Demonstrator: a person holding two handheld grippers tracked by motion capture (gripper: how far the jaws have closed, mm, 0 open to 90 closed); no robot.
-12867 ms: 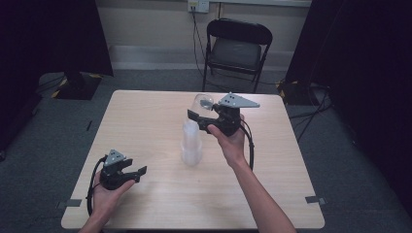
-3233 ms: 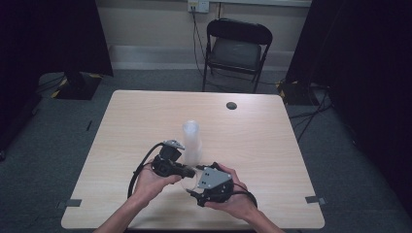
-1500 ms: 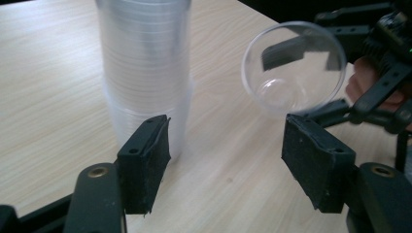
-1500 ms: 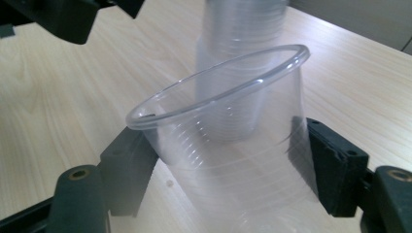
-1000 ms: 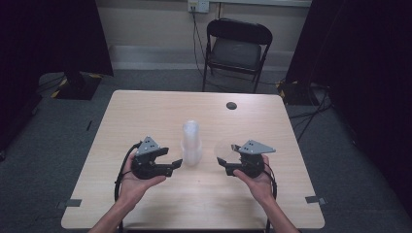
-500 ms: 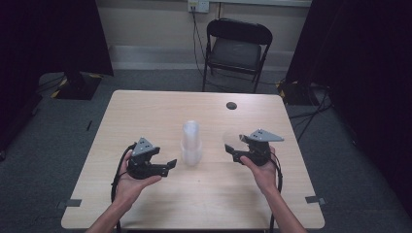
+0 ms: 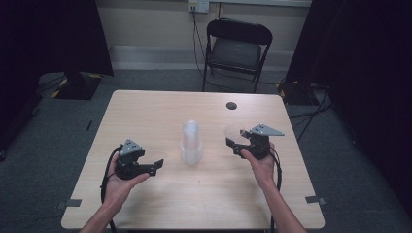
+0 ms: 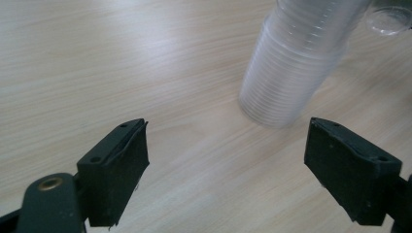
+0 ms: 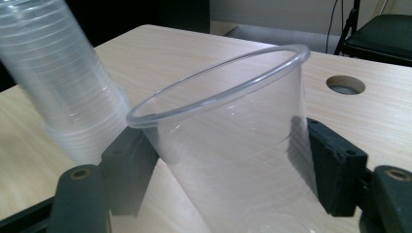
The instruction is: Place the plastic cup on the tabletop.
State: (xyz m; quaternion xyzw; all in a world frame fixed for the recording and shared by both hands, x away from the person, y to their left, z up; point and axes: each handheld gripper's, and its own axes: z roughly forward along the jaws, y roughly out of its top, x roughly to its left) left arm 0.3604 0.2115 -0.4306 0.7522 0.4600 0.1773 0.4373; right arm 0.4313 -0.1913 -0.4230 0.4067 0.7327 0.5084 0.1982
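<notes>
- The right gripper (image 7: 236, 143) is holding one clear, see-through plastic cup (image 9: 233, 145), with a black jaw pressing on each side of it.
- The cup is standing almost straight up between the jaws, with its round open mouth pointing up (it is leaning a tiny bit), so its long way is running up and down.
- The tall stack of clear plastic cups (image 7: 191, 141) is standing on the light wooden table (image 7: 145, 111), off to the side of this gripper and apart from it.
- The left gripper (image 7: 156, 166) is staying wide open with nothing in it; its jaws have just been opening, and the stack (image 8: 296, 63) is sitting a little ahead of them.
- I think the step is carrying the single cup away from the stack.
- Next, I think the cup is needing a bare spot on the table, a gentle lowering, then a letting go.
</notes>
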